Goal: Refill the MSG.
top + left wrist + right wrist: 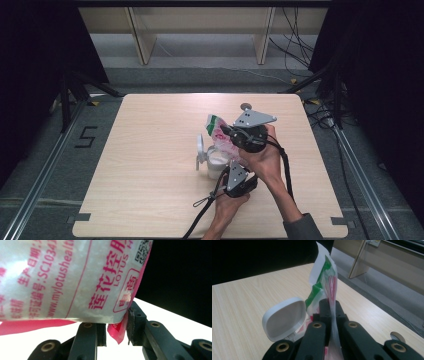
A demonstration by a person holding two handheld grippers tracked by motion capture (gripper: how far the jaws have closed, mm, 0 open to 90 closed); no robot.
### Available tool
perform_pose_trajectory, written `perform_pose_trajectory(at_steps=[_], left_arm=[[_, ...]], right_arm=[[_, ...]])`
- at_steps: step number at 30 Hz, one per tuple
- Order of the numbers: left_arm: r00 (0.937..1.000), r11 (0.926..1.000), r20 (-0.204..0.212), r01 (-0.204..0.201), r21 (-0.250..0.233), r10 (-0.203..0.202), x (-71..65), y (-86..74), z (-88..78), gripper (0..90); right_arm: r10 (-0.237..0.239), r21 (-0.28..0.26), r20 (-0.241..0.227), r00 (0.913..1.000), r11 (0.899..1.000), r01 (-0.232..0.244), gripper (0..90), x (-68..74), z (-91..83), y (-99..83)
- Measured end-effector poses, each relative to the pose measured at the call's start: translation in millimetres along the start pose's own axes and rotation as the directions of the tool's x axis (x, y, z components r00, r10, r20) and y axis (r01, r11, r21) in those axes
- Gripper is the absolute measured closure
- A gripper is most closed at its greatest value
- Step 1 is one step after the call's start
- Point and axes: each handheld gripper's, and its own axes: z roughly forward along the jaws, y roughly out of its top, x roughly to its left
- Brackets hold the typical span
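Observation:
A clear plastic bag (216,126) with pink and green print hangs tilted over a white tub (216,164) whose hinged lid (200,146) stands open. My right gripper (226,134) is shut on the bag's thin edge; in the right gripper view the film (325,280) rises from between its jaws (331,308), with the lid (284,318) just to the left. My left gripper (230,169) sits below, beside the tub. In the left gripper view a pink corner of the bag (75,277) is pinched between its pads (116,333).
The wooden table (150,200) has bare room to the left and front. A small round grey disc (245,106) lies near the far edge, also seen at the right gripper's side (396,336). Shelving legs and cables stand on the floor beyond.

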Motion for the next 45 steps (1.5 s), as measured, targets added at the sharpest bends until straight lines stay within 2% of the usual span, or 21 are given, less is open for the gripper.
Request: perform_pose_trajectory(at_steps=[2,3,6,9,13,14,22,23,25,29,30,31,34,35,36,38,39,40,41,43,45], left_arm=[[1.0,1.0,-0.004,0.006,0.003,-0.006,-0.2,-0.2,-0.4,71.6],[0.9999,1.0,-0.005,0.01,0.002,-0.01,0.3,-0.8,-0.5,71.5],[1.0,1.0,-0.008,0.004,0.009,-0.004,0.9,-1.1,-1.1,71.0],[1.0,0.9999,-0.009,0.0,0.013,0.0,1.5,-1.6,-2.3,70.4],[0.9999,0.9998,-0.012,-0.01,0.017,0.01,2.1,-3.2,-4.9,69.8],[0.9998,0.9996,-0.008,-0.017,0.023,0.017,2.3,-3.5,-5.4,69.7],[0.9994,0.9992,-0.001,-0.033,0.022,0.033,2.1,-4.8,-8.9,67.6],[0.9991,0.9988,-0.002,-0.042,0.027,0.042,2.4,-4.5,-9.9,67.2],[0.9986,0.9974,-0.003,-0.052,0.048,0.053,2.5,-3.7,-13.1,65.6],[0.9988,0.9975,0.0,-0.049,0.05,0.049,3.4,-4.3,-16.3,63.3],[0.9989,0.9978,0.003,-0.047,0.047,0.047,3.7,-4.3,-17.1,62.2],[0.999,0.9978,0.013,-0.043,0.05,0.043,3.9,-3.2,-19.2,58.4],[0.9991,0.9979,0.015,-0.04,0.05,0.04,3.4,-1.7,-21.5,51.9],[0.9991,0.9979,0.015,-0.04,0.05,0.04,3.4,-1.7,-21.5,50.4],[0.9986,0.9975,0.016,-0.051,0.049,0.05,3.1,-1.3,-23.2,49.9],[0.9984,0.9972,0.027,-0.051,0.054,0.05,3.0,-1.0,-24.5,47.0],[0.9986,0.9972,0.027,-0.047,0.059,0.046,2.7,-1.2,-24.8,44.6],[0.9986,0.9972,0.027,-0.047,0.059,0.046,2.7,-1.2,-24.8,42.1],[0.9988,0.9967,0.011,-0.048,0.066,0.047,2.6,-2.1,-26.4,40.8],[0.9987,0.9973,0.03,-0.042,0.06,0.04,3.3,-4.2,-25.0,40.0],[0.999,0.9963,0.018,-0.043,0.075,0.041,3.2,-4.1,-26.2,38.4]], right_arm=[[-0.012,-0.004,0.004,0.9999,1.0,0.012,90.0,-1.1,-1.6,-0.3],[0.005,-0.008,-0.005,1.0,1.0,-0.005,90.0,-0.9,-4.4,-1.7],[0.014,-0.014,-0.006,0.9999,1.0,-0.014,90.0,-1.0,-6.5,-2.8],[-0.007,-0.033,0.005,1.0,0.999,0.007,90.0,-1.2,-11.6,-4.0],[0.011,-0.032,-0.007,0.9999,0.999,-0.011,90.0,-1.0,-16.9,-6.0],[0.008,-0.048,0.008,0.9999,0.999,-0.008,90.0,-1.7,-18.2,-6.8],[0.043,-0.084,-0.002,0.9991,0.996,-0.043,90.0,-6.7,-32.4,-13.3],[0.034,-0.099,0.003,0.9994,0.995,-0.033,90.0,-8.0,-34.5,-14.1],[0.054,-0.103,-0.007,0.9985,0.993,-0.054,90.0,-8.0,-39.1,-15.7],[0.067,-0.125,0.006,0.9977,0.99,-0.066,90.0,-9.3,-44.7,-17.9],[0.068,-0.126,-0.012,0.9976,0.99,-0.069,90.0,-9.8,-46.0,-18.0],[0.058,-0.136,-0.002,0.9983,0.989,-0.057,90.0,-10.5,-49.4,-18.2],[0.083,-0.156,-0.013,0.9965,0.984,-0.084,90.0,-9.9,-53.4,-20.0],[0.076,-0.16,-0.004,0.9971,0.984,-0.075,90.0,-11.7,-56.0,-20.3],[0.091,-0.168,-0.016,0.9957,0.981,-0.093,90.0,-11.5,-57.5,-20.9],[0.093,-0.168,-0.02,0.9955,0.981,-0.095,90.0,-12.4,-62.1,-21.4],[0.078,-0.183,-0.011,0.9969,0.98,-0.079,90.0,-13.6,-63.1,-21.6],[0.101,-0.177,-0.022,0.9947,0.979,-0.103,90.0,-12.6,-64.8,-22.2],[0.101,-0.187,-0.026,0.9945,0.977,-0.104,90.0,-13.3,-65.3,-22.8],[0.102,-0.191,-0.022,0.9946,0.976,-0.104,90.0,-14.4,-67.2,-24.5],[0.109,-0.19,-0.031,0.9935,0.975,-0.113,90.0,-14.6,-68.1,-26.6]])
